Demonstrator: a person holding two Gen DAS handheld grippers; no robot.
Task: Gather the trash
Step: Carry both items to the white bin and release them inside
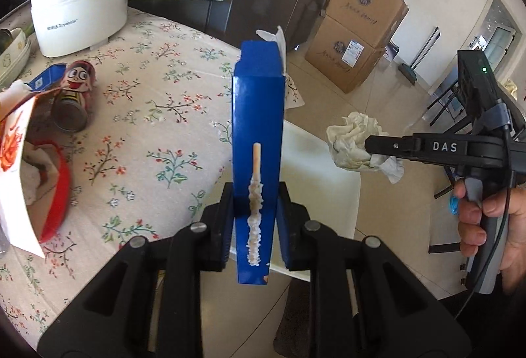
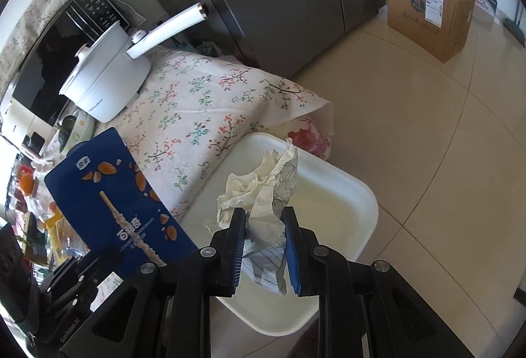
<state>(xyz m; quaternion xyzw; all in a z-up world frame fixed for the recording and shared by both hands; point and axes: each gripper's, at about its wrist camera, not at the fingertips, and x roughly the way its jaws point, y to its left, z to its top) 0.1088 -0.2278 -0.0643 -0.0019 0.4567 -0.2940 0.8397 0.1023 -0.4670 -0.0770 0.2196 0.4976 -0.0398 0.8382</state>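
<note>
Left wrist view: left gripper [image 1: 255,210] clenched on a blue box [image 1: 258,141], held upright between the two fingers [image 1: 223,226], its lower end below them and its open top flaps pointing away from the camera. A biscuit stick is printed on the narrow face. Behind the box lies the white bin [image 1: 328,167], beside the floral tablecloth [image 1: 157,114]. To the right, the right gripper [image 1: 373,146] pinches a paper wad [image 1: 353,141] in the air, level with the box and apart from it; its arm reads "DAS". A hand [image 1: 486,220] grips its handle. On the cloth: a can [image 1: 74,95] with a cartoon face lying on its side, a red-and-white carton [image 1: 26,174], and a white pot [image 1: 82,9] whose small grey lettering is too fine to read. Two cardboard boxes [image 1: 358,29] stand stacked on the floor.

Right wrist view: right gripper [image 2: 264,246] clenched on the paper wad [image 2: 263,203], which sticks out past the fingertips, above the bin [image 2: 328,193]. The blue box [image 2: 125,210] stands just left of it, showing almonds and Chinese characters. The left gripper [image 2: 82,272] below it bears a label starting "GenRobot"
</note>
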